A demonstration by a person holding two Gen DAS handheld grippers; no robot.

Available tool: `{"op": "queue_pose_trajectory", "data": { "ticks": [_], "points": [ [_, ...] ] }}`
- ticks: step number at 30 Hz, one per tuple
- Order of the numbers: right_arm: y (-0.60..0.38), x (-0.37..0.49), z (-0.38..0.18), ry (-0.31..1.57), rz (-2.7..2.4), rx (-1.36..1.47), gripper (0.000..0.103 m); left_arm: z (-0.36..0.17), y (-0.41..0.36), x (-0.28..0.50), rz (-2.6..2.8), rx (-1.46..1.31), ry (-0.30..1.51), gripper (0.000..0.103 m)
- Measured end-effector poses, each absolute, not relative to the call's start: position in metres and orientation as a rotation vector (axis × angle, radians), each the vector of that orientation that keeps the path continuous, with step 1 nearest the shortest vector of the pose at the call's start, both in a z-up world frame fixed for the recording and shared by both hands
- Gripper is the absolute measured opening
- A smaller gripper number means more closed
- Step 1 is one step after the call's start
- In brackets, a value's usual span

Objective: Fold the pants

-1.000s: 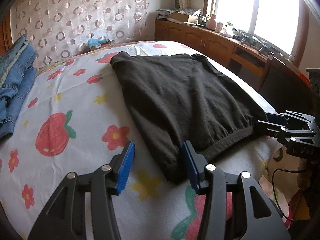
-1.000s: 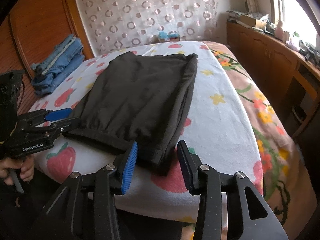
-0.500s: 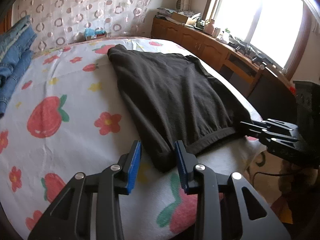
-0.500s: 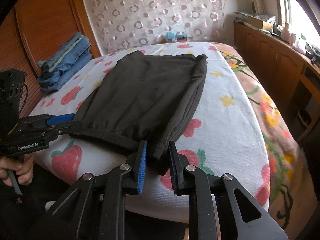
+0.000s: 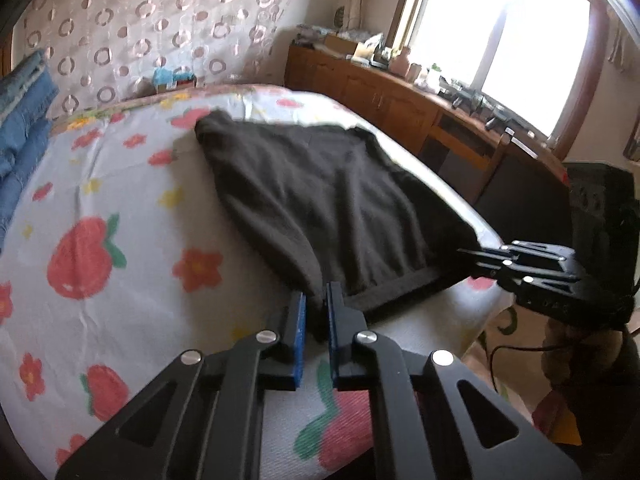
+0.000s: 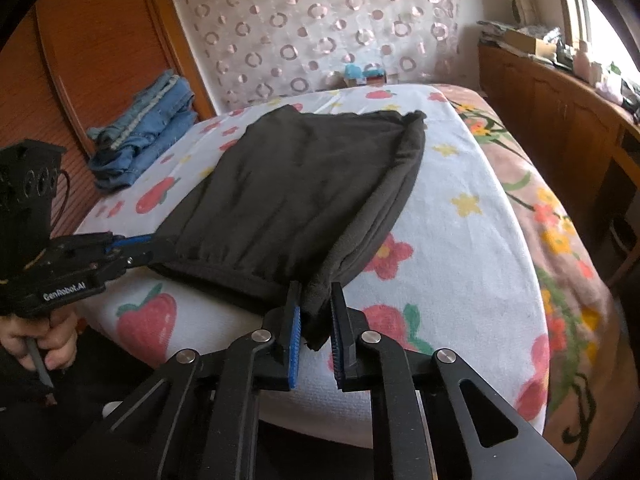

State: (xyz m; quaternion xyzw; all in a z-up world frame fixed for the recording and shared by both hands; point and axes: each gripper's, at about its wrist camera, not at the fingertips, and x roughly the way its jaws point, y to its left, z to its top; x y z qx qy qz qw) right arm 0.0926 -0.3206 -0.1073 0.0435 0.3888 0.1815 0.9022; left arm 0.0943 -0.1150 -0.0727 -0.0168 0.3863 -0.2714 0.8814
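Note:
Black pants [image 5: 332, 200] lie folded flat on the strawberry-print bed sheet [image 5: 120, 200], waistband toward me; they also show in the right wrist view [image 6: 288, 192]. My left gripper [image 5: 316, 304] is shut on the near left corner of the waistband. My right gripper [image 6: 314, 300] is shut on the near right corner, which bunches between the blue pads. Each gripper shows in the other's view, the right one [image 5: 472, 254] and the left one [image 6: 156, 246], both pinching the waistband edge.
A stack of folded blue jeans [image 6: 148, 132] lies at the bed's far left by the wooden headboard [image 6: 100, 60]. A wooden cabinet [image 5: 380, 92] with clutter stands along the window on the right. The bed's near edge [image 6: 360, 400] is below the grippers.
Both grippers moved forward onto the waistband corners and closed from wide open to shut on the fabric. The near edge of the pants is slightly lifted.

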Motion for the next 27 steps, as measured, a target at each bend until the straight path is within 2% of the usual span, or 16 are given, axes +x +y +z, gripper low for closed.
{"op": "queue_pose_trajectory", "data": {
  "ticks": [7, 16, 20, 27],
  "points": [
    [-0.313, 0.091, -0.057, 0.691, 0.428, 0.08, 0.009, -0.007, -0.096, 0.084, -0.569, -0.061, 0.654, 0.005],
    [-0.287, 0.082, 0.038, 0.499, 0.49, -0.002, 0.008, 0.083, -0.065, 0.065, -0.544, -0.056, 0.468, 0.005],
    [-0.276, 0.078, 0.068, 0.441, 0.512, -0.025, 0.008, 0.11, -0.052, 0.055, -0.516, -0.032, 0.411, 0.005],
    [-0.258, 0.073, 0.099, 0.375, 0.553, -0.06, 0.008, 0.127, -0.036, 0.051, -0.472, -0.006, 0.368, 0.005]
  ]
}}
